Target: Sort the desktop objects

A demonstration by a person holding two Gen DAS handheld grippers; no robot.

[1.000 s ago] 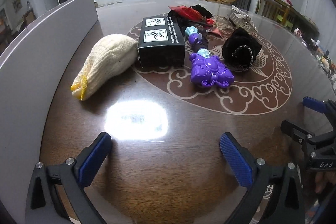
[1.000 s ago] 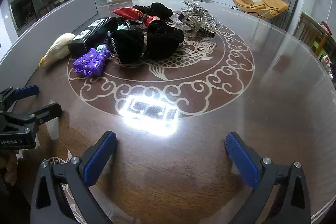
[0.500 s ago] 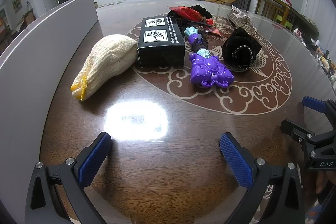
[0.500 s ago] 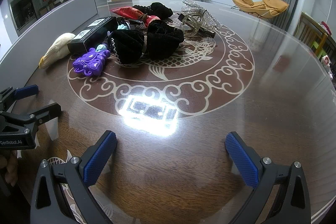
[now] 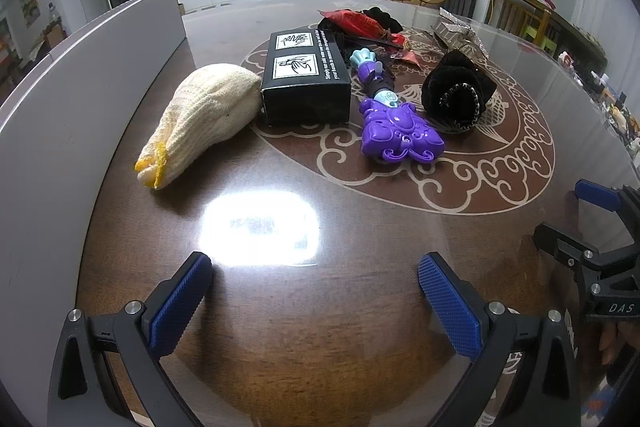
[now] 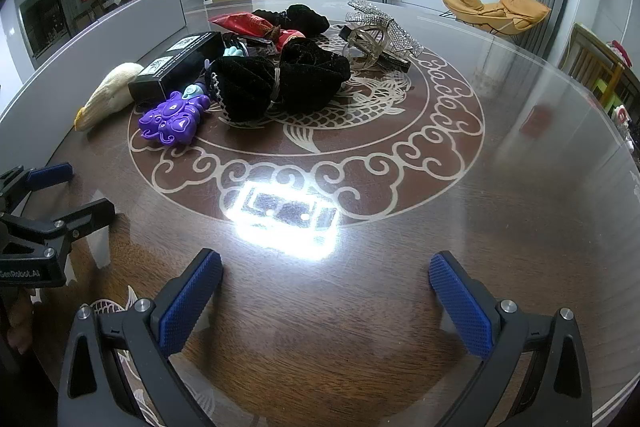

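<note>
A pile of objects lies at the middle of the round table (image 5: pixel 280 327): a cream knitted glove (image 5: pixel 204 115) (image 6: pixel 108 95), a black box (image 5: pixel 306 79) (image 6: pixel 180 63), a purple toy (image 5: pixel 394 131) (image 6: pixel 174 119), a black velvet bow (image 5: pixel 458 95) (image 6: pixel 280 83), a red packet (image 5: pixel 360 21) (image 6: pixel 248 23) and a rhinestone hair clip (image 6: pixel 380 31) (image 5: pixel 460 31). My left gripper (image 5: pixel 316 301) is open near the table's front edge, well short of the glove. My right gripper (image 6: pixel 326 301) is open over bare wood, holding nothing. Each gripper shows at the edge of the other's view.
A grey panel (image 5: pixel 60 115) stands along the table's left side. A bright lamp glare (image 6: pixel 286 219) sits on the glossy wood in front of the pile. Chairs (image 6: pixel 496 7) and a TV cabinet stand beyond the table.
</note>
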